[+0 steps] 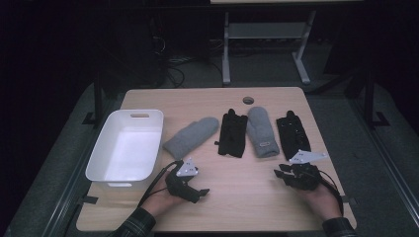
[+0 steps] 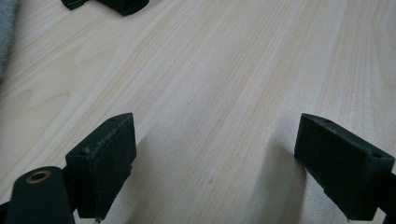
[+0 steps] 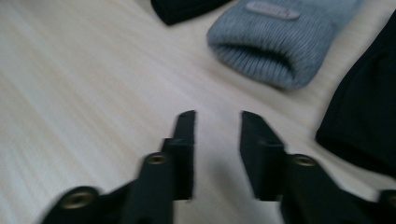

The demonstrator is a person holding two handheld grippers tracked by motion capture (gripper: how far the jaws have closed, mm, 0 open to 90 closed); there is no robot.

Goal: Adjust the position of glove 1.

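Pale matt wood-grain table (image 1: 237,192), glossy white plastic bin (image 1: 129,146), and a ribbed, fuzzy grey knit mitten (image 3: 285,39).

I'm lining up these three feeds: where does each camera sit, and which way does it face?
High view: above the person's side, looking forward and down on the table; forearms, left claw, right claw.
Left gripper view: on the left claw, facing bare wood, jaws wide.
Right gripper view: on the right claw, facing the grey mitten.
High and right gripper views share that mitten.

Light wood table (image 1: 217,207) on grey floor (image 1: 356,163); beyond it dark room, grey metal table legs (image 1: 226,49), tangled cables (image 1: 173,66).
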